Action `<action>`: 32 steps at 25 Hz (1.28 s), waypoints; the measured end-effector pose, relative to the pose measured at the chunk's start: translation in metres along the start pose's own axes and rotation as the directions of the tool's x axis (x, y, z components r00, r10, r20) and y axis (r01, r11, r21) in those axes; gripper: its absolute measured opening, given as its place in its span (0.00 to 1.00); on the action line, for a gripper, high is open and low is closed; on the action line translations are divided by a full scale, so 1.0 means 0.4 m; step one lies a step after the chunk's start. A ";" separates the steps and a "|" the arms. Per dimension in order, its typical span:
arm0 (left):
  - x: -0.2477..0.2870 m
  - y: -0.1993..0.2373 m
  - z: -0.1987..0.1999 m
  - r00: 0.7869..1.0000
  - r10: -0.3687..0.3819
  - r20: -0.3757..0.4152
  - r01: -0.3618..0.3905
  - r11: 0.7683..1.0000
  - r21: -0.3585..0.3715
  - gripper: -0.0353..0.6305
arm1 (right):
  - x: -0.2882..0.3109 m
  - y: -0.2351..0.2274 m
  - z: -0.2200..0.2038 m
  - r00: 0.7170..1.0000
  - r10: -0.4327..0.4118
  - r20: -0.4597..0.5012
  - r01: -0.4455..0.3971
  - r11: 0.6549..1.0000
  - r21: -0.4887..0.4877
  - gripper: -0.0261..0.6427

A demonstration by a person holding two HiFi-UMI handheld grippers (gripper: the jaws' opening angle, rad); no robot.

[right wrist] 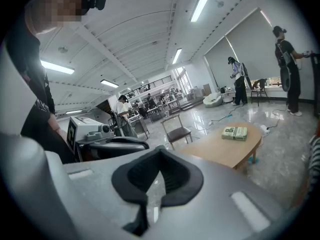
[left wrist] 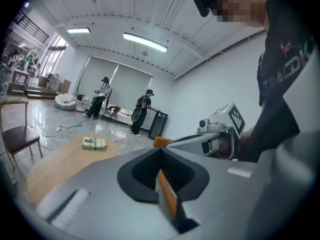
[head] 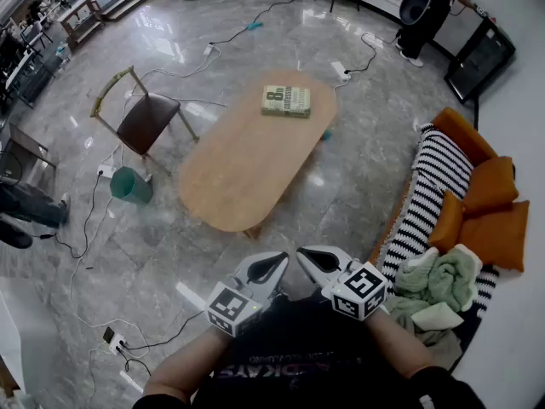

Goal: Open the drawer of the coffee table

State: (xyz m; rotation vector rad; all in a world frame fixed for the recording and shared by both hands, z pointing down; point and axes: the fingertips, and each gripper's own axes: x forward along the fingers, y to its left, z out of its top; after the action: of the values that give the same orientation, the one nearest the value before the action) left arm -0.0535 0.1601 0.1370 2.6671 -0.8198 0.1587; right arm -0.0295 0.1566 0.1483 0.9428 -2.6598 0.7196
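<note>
both grippers were found nearest the head view, held close before the person's chest. left gripper [head: 274, 267] had its jaws pressed fully together, nothing between them; its own view showed only the dark recess and an orange pad edge at the seam. right gripper [head: 310, 262] likewise had its jaws brought together on nothing. the two tips pointed forward and slightly down, just beside each other; contact between them could not be confirmed. neither gripper touched any furniture.

coffee table [head: 247, 156], an oval wooden top, stood on the grey polished floor [head: 358, 186] ahead of the grippers and well apart from them. its drawer could not be made out in any view. one book [head: 286, 100] lay flat near the far end of the top.

to the left of the table stood a wooden chair [head: 145, 119] with a dark seat, and near it a green bin [head: 132, 185] lying tilted on the floor. to the right stood a sofa with a black-and-white striped cover [head: 434, 186], bearing orange cushions [head: 490, 211] and a crumpled green blanket [head: 438, 279]. cables [head: 85, 228] trailed across the floor. a person in dark clothes [head: 426, 7] stood at the far side of the room.
</note>
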 end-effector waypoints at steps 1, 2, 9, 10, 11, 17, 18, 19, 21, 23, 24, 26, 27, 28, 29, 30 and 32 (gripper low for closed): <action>-0.003 -0.001 0.001 1.000 0.001 0.001 -0.001 1.000 -0.001 0.06 | 0.000 0.004 0.000 1.000 0.001 0.000 -0.001 1.000 -0.001 0.04; -0.006 -0.001 0.003 1.000 0.001 0.003 -0.001 1.000 -0.002 0.06 | 0.001 0.007 0.000 1.000 0.001 0.001 -0.001 1.000 -0.002 0.04; -0.011 -0.010 0.004 1.000 0.003 0.005 -0.003 1.000 0.004 0.06 | -0.008 0.012 -0.001 1.000 0.000 0.006 0.000 1.000 -0.003 0.04; -0.012 -0.011 0.004 1.000 0.003 0.005 -0.003 1.000 0.005 0.06 | -0.008 0.013 -0.002 1.000 -0.001 0.006 0.001 1.000 -0.004 0.04; -0.013 -0.012 0.004 1.000 0.003 0.006 -0.003 1.000 0.005 0.06 | -0.009 0.014 -0.002 1.000 -0.001 0.007 0.001 1.000 -0.006 0.04; -0.017 -0.017 0.000 1.000 0.006 0.004 -0.006 1.000 0.004 0.06 | -0.014 0.037 0.009 0.998 0.040 0.039 -0.039 0.999 -0.019 0.04; -0.018 -0.017 -0.002 1.000 0.007 0.003 -0.007 1.000 0.003 0.06 | -0.013 0.037 0.008 0.998 0.043 0.038 -0.042 0.999 -0.019 0.04; -0.020 -0.017 -0.005 1.000 0.009 0.003 -0.009 1.000 0.003 0.06 | -0.012 0.038 0.005 0.998 0.043 0.037 -0.043 0.999 -0.020 0.04; -0.024 -0.019 -0.008 1.000 0.013 0.004 -0.013 1.000 -0.002 0.06 | -0.012 0.038 0.001 0.999 0.043 0.033 -0.042 0.999 -0.020 0.04; -0.026 -0.020 -0.010 1.000 0.018 0.007 -0.018 1.000 -0.004 0.06 | -0.012 0.036 -0.003 0.999 0.042 0.030 -0.042 0.999 -0.019 0.04; -0.028 -0.020 -0.011 1.000 0.020 0.007 -0.020 1.000 -0.003 0.06 | -0.012 0.034 -0.004 0.999 0.042 0.029 -0.042 0.999 -0.018 0.04; -0.032 -0.020 -0.014 1.000 0.026 0.010 -0.026 1.000 -0.003 0.06 | -0.012 0.033 -0.004 0.999 0.043 0.030 -0.042 0.999 -0.018 0.04; -0.035 -0.018 -0.016 0.999 0.030 0.011 -0.030 1.000 -0.005 0.06 | -0.011 0.033 -0.004 0.999 0.043 0.030 -0.043 0.999 -0.019 0.04; -0.038 -0.016 -0.018 0.999 0.034 0.012 -0.034 0.999 -0.008 0.06 | -0.009 0.033 -0.004 0.999 0.043 0.029 -0.043 0.999 -0.022 0.04; -0.042 -0.013 -0.021 0.999 0.038 0.013 -0.038 0.999 -0.012 0.06 | -0.006 0.033 -0.005 0.999 0.043 0.026 -0.042 0.999 -0.025 0.04; -0.045 -0.010 -0.023 0.999 0.041 0.013 -0.040 0.999 -0.016 0.06 | -0.002 0.033 -0.006 0.999 0.043 0.023 -0.042 0.999 -0.028 0.04; -0.051 -0.006 -0.028 0.999 0.043 0.013 -0.043 0.999 -0.024 0.06 | 0.006 0.034 -0.007 0.999 0.041 0.018 -0.041 0.999 -0.032 0.04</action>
State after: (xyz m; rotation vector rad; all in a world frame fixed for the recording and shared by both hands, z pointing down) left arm -0.0692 0.1767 0.1425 2.6323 -0.8780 0.1404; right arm -0.0398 0.1660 0.1465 0.8933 -2.7056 0.6793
